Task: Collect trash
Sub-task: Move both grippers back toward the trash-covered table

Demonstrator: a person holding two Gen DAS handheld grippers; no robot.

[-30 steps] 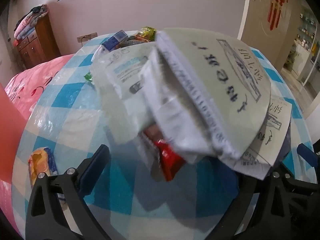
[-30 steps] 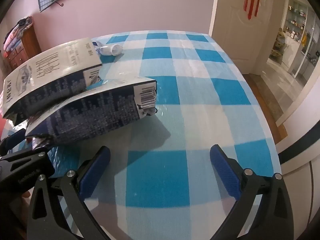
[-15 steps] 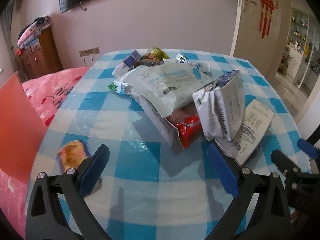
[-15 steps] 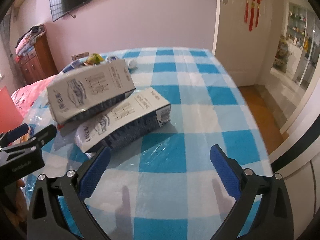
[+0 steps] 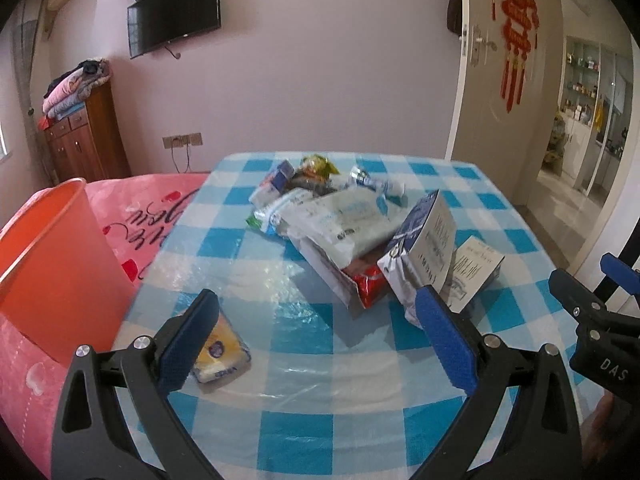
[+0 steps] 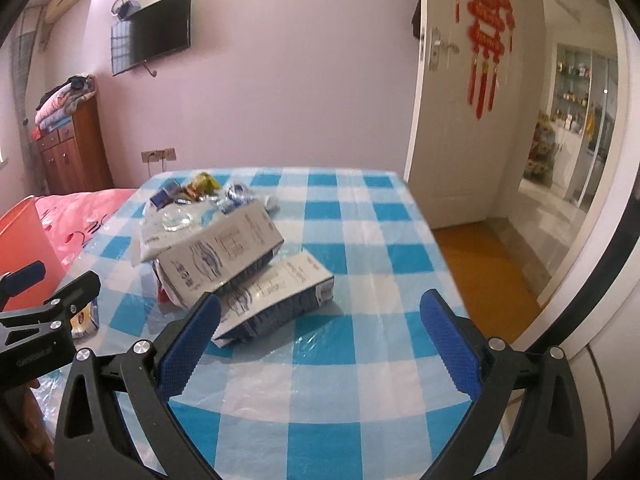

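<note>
Two milk cartons [image 6: 224, 258] [image 6: 280, 298] are counted, stacked one on the other. One orange bin [image 5: 48, 264] is seen, one yellow packet [image 5: 222, 350], one red wrapper [image 5: 370, 286], and one checked table [image 5: 320, 432]. Two grippers [image 5: 316, 340] [image 6: 318, 344] are seen, both spread wide.

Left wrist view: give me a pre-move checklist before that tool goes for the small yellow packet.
1. Left tool open and empty: ok, blue pads spread wide, nothing between them.
2. Small yellow packet reachable: ok, it lies flat on the blue-and-white checked tablecloth, apart from the pile, beside the left pad.
3. Orange plastic bin ready: ok for position, it stands left of the table edge; contents cannot tell.
4. Right tool out of the way: ok, open, empty, off to the right.
5. Pile stable: not ok, the white printed carton leans tilted on another carton.
</note>
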